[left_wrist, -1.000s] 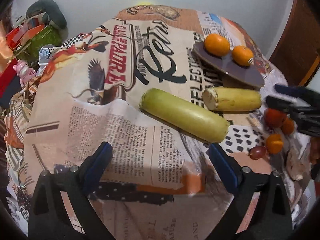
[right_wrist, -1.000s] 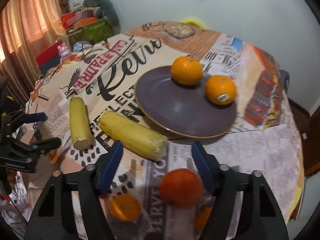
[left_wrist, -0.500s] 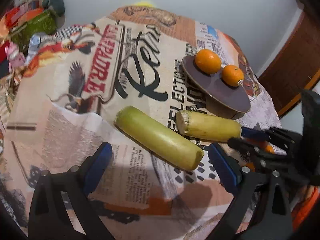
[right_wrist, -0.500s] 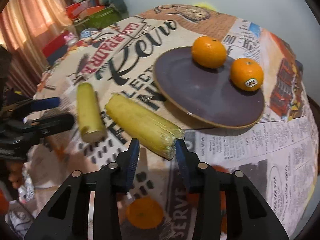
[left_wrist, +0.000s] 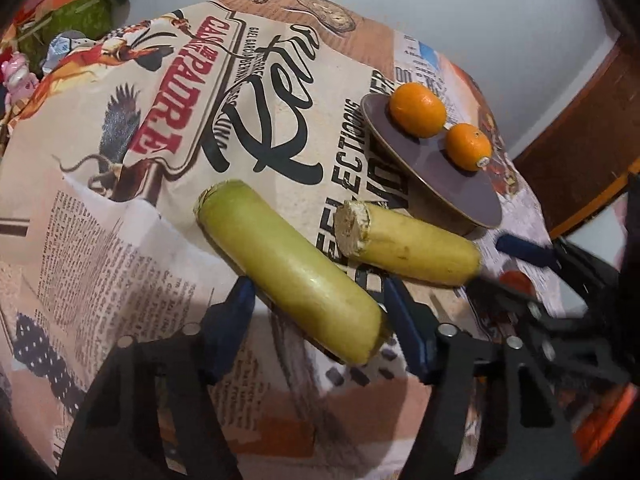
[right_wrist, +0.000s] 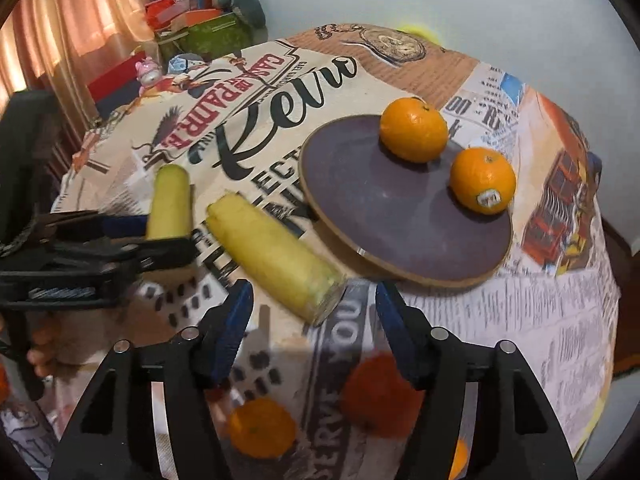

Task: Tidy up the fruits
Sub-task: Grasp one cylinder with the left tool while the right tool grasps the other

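A pale green long fruit [left_wrist: 288, 272] [right_wrist: 170, 196] lies on the printed tablecloth. Its near end sits between the fingers of my left gripper [left_wrist: 320, 300] [right_wrist: 166, 236], whose jaws are closing with the pads against its sides. Beside it lies a yellow long fruit [left_wrist: 412, 248] [right_wrist: 276, 256]. Its cut end points into my right gripper [right_wrist: 314, 300] [left_wrist: 500, 272], whose jaws are opening and stand apart from it. Behind them, a dark purple plate [left_wrist: 440, 176] [right_wrist: 380, 208] holds two oranges [right_wrist: 414, 130] [right_wrist: 482, 180].
Loose fruit lies under my right gripper: an orange [right_wrist: 262, 426] and a redder one [right_wrist: 380, 396]. Boxes and a pink toy [right_wrist: 146, 72] crowd the far left beyond the table. The table edge drops off at the right, near a wooden door [left_wrist: 580, 152].
My left gripper has moved forward over the green fruit and narrowed its jaws around it. My right gripper narrowed at the yellow fruit's end, then widened again.
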Available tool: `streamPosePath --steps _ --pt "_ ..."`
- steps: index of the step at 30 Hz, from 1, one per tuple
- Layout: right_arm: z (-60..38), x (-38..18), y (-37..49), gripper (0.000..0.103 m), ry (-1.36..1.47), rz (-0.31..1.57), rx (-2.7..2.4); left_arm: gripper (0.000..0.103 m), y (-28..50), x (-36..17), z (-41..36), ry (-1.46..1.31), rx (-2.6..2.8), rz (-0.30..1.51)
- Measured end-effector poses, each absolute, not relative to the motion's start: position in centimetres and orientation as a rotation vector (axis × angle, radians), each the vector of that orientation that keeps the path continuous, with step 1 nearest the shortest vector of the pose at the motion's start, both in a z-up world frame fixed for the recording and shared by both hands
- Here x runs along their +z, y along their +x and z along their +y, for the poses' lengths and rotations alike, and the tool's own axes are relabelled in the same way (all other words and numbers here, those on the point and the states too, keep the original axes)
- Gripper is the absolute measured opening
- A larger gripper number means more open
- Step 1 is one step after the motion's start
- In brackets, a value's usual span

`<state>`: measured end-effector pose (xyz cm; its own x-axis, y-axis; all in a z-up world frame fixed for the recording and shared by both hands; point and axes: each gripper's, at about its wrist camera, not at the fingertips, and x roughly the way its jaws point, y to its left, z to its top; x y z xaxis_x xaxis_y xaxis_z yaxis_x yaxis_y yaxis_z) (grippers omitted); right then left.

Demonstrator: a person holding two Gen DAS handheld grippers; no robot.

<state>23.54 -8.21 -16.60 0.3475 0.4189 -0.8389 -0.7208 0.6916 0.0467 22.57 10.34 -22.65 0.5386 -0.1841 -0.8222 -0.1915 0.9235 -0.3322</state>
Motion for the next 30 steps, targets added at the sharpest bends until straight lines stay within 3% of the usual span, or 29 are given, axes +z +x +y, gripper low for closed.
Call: streamPosePath --steps 8,14,17,21,25,30 --pt "-5.5 -18.1 24.2 0.063 -0.424 1.013 0.812 0.042 20.7 -21.7 11.9 -0.395 -0.095 1.029" --pt "-5.5 -17.9 23.2 0.047 -0.466 1.014 0.834 0.032 20.1 -20.9 12.3 -0.321 -0.12 1.045" --pt "-5.6 -17.8 22.2 0.039 -0.463 1.043 0.887 0.032 20.3 -20.6 12.9 -0.282 -0.09 1.045" --pt "-5.3 -17.3 21.5 0.041 -0.475 1.03 0.906 0.035 21.5 -21.0 14.1 -0.34 -0.059 1.052" --pt "-4.6 -16.7 22.4 0.041 -0.417 1.025 0.933 0.046 23.0 -21.9 14.0 -0.382 -0.062 1.063" --pt "-2.8 -17.5 23.4 0.039 -0.442 1.038 0.941 0.048 24.7 -22.8 13.1 -0.39 -0.079 1.077"
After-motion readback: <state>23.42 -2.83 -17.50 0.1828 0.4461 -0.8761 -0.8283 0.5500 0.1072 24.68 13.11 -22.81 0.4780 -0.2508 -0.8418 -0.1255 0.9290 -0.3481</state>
